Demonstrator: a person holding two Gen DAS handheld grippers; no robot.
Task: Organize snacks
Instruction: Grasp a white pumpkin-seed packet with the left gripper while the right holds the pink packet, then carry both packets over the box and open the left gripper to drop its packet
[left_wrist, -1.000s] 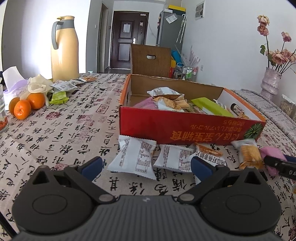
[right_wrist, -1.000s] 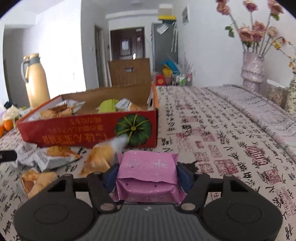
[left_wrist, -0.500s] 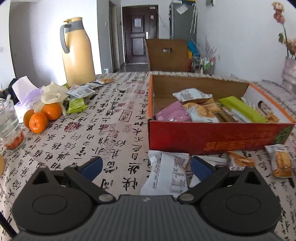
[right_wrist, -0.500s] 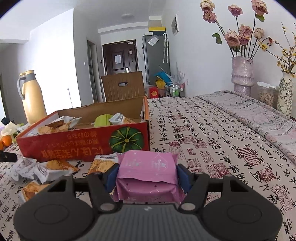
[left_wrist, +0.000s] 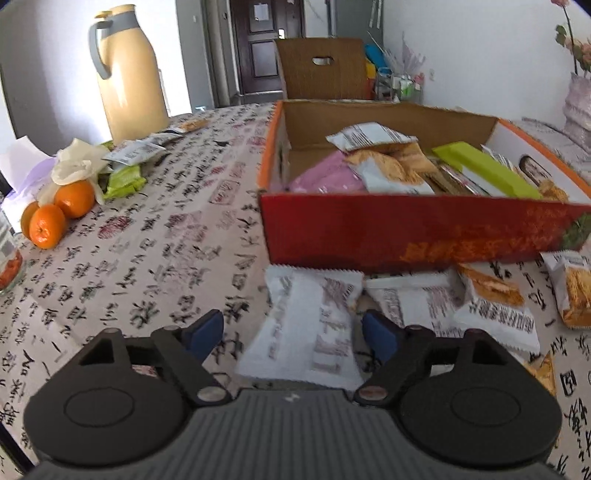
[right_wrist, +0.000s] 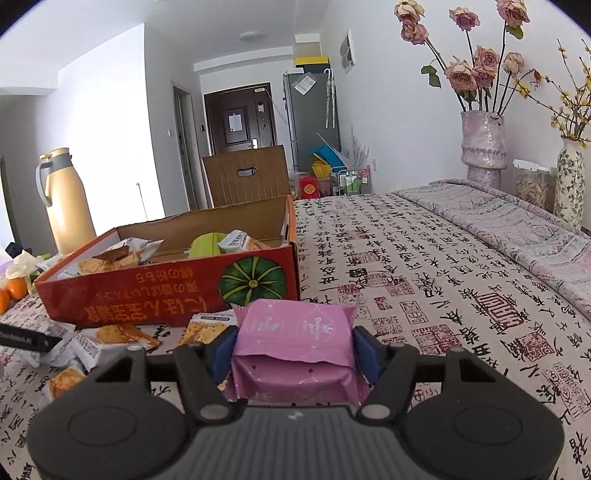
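Long table (right_wrist: 424, 266) under calligraphy-print cloth, white walls, dark door (right_wrist: 240, 122) at far end. Red cardboard box (left_wrist: 406, 225) of snacks sits mid-table. Left gripper (left_wrist: 291, 332) unclenched, jaws just been closing around white snack packet (left_wrist: 310, 332) lying before box, pads not yet pressing. Right gripper (right_wrist: 293, 347) clamps pink packet (right_wrist: 295, 332) near box corner. Yellow thermos (left_wrist: 129, 70), oranges (left_wrist: 55, 214) on left; flower vase (right_wrist: 484, 147) at right wall.

Not much legible here tbh. The red box (right_wrist: 155, 291) has orange Chinese lettering on its near side, upside down. The tablecloth (right_wrist: 424, 280) is covered in black calligraphy and red seal stamps. Packet print is too blurry.
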